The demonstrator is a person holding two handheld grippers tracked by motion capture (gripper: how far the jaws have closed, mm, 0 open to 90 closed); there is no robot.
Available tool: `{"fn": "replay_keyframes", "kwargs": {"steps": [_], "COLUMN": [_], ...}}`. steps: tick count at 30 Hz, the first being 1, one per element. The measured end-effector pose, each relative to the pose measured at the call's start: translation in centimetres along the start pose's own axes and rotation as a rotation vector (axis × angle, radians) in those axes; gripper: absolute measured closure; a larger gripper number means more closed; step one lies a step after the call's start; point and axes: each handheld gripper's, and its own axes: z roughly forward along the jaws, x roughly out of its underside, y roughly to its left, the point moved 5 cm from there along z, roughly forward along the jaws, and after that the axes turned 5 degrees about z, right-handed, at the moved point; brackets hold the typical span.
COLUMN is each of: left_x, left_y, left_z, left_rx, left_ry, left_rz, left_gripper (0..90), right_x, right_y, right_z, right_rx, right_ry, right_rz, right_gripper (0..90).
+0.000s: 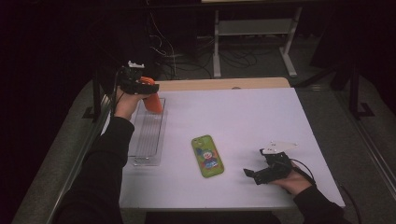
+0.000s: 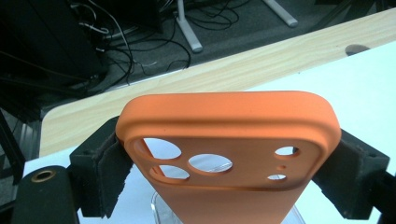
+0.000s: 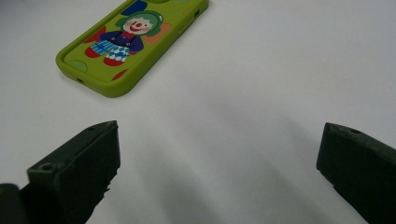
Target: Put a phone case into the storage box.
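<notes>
high view: the left tongs (image 1: 148, 95) hold an orange phone case (image 1: 153, 101) up over the far end of a clear tray (image 1: 148, 133) that sits at the left side of the bench (image 1: 252, 121). the case hangs down with its bottom end pointing into the tray, so i think it is about to go in there. the tray is long and narrow, and the case is turned the same way as the tray, which should help it slip in flat. i cannot tell from up here if the case already touches the tray floor; it looks very close.

in the left gripper view the two black pads squeeze the case by its long sides, one pad on each edge, near the end with the camera holes. holding it by the edges keeps the flat back free, so it can be laid down without the tongs getting stuck under it. a bit of the clear tray shows below the case.

the right tongs (image 1: 254, 175) rest low on the bench near the front right, wide open with nothing between them. in the right gripper view they point toward a green phone case (image 3: 133, 44) with a clown picture, lying flat, near but not touching. that hand seems to be waiting for its turn with that one.
</notes>
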Motion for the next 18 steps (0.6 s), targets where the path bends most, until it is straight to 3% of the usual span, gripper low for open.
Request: {"fn": "replay_keyframes", "kwargs": {"steps": [5,18], "left_x": [0.6,1.1], "left_y": [0.0,-0.1], "left_z": [0.9,2.5], "left_rx": [-0.020,-0.052], "left_ry": [0.045,0.077], "left_rz": [0.007,-0.003], "left_gripper": [14.1,13.5], "right_x": [0.0,0.0], "right_y": [0.0,0.0], "right_z": [0.0,0.0], "right_rx": [0.000,-0.004], "right_ry": [-0.001,-0.002], "right_rz": [-0.002,-0.002], "right_gripper": [0.0,0.0]}}
